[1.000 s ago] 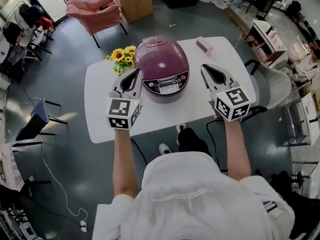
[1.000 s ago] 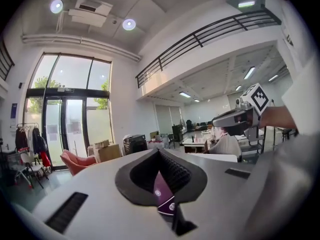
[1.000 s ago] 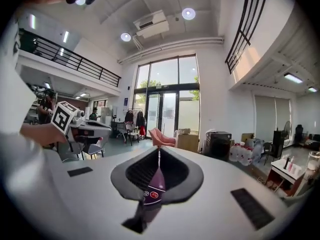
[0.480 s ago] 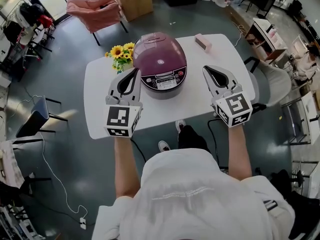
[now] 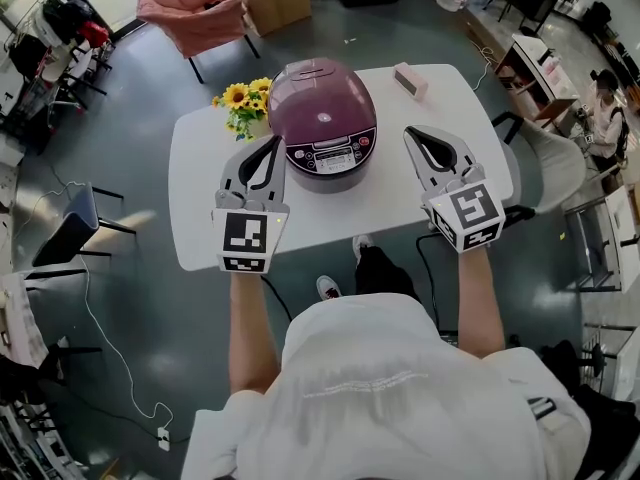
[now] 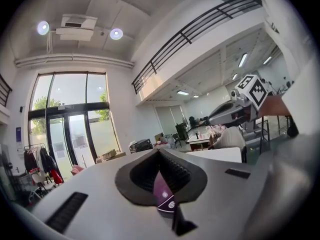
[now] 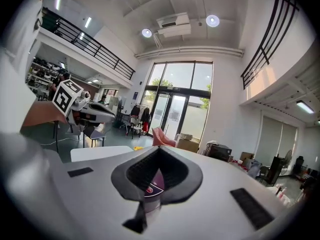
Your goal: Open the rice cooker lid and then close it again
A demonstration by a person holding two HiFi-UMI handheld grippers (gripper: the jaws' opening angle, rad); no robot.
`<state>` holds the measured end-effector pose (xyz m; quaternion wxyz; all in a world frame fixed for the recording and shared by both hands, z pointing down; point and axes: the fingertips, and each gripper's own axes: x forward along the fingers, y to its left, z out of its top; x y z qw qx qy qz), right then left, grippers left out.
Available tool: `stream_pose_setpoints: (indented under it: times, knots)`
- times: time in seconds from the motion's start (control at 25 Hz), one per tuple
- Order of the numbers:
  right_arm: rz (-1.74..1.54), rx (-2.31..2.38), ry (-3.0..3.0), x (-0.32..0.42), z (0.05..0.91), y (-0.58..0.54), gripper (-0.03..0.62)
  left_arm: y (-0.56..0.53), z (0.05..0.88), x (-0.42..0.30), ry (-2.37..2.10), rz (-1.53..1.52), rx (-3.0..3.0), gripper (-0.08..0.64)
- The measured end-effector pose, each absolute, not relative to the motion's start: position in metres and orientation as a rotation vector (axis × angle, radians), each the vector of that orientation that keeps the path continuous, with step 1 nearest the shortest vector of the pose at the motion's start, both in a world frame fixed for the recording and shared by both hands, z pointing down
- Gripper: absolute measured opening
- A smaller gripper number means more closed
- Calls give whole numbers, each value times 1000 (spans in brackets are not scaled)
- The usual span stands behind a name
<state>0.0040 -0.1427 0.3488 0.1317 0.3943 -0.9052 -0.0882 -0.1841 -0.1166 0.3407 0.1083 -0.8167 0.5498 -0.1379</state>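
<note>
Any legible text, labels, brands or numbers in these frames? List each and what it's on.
Nothing is readable in any view.
Control panel of the rice cooker: button print and a small display, too small to read.
Left gripper and right gripper: black-and-white square markers on their cubes, no letters or digits.

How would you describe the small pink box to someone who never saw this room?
Find the white table with the purple rice cooker on it. The box lies near the table's far right corner, apart from the cooker. It is the only pink block there; the yellow flowers stand on the cooker's left.
</note>
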Motion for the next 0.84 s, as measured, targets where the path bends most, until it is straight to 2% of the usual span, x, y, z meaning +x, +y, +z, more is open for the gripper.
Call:
stream_pose_setpoints:
  times: [0.84]
  knots:
    - [-254, 1097, -2599, -21, 371, -154, 26, -130, 357, -202, 1606, -416, -2476, 15]
